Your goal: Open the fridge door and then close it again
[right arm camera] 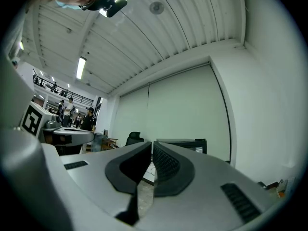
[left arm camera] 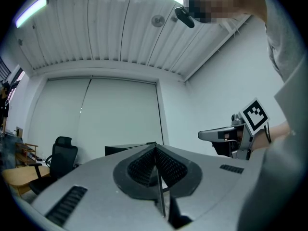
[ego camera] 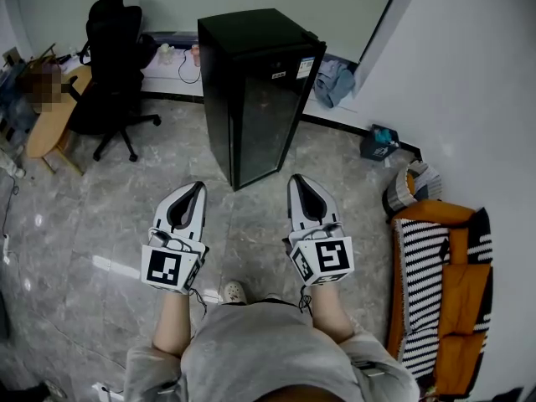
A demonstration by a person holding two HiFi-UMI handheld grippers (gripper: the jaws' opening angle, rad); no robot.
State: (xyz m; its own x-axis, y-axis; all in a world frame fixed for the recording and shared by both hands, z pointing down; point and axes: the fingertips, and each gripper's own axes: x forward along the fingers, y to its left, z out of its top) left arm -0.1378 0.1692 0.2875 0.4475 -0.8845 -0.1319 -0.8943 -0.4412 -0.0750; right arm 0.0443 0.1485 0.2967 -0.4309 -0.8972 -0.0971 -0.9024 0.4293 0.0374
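Note:
A small black fridge (ego camera: 251, 90) stands on the grey tiled floor ahead of me, its dark glass door shut and facing me. Both grippers hover above the floor, well short of it. My left gripper (ego camera: 198, 187) points at the fridge's lower left; its jaws meet with nothing between them. My right gripper (ego camera: 298, 179) points toward the door's right side and is also shut and empty. In the left gripper view the left gripper (left arm camera: 155, 150) sits below the fridge top (left arm camera: 126, 149). In the right gripper view the right gripper (right arm camera: 151, 145) is beside the fridge top (right arm camera: 185, 142).
A black office chair (ego camera: 113, 65) and a wooden table (ego camera: 52, 115) stand at the left. A white wall runs along the right, with a blue box (ego camera: 381, 143), a woven basket (ego camera: 410, 187) and an orange-and-striped sofa (ego camera: 444, 291) at its foot. Clothes (ego camera: 335, 80) lie behind the fridge.

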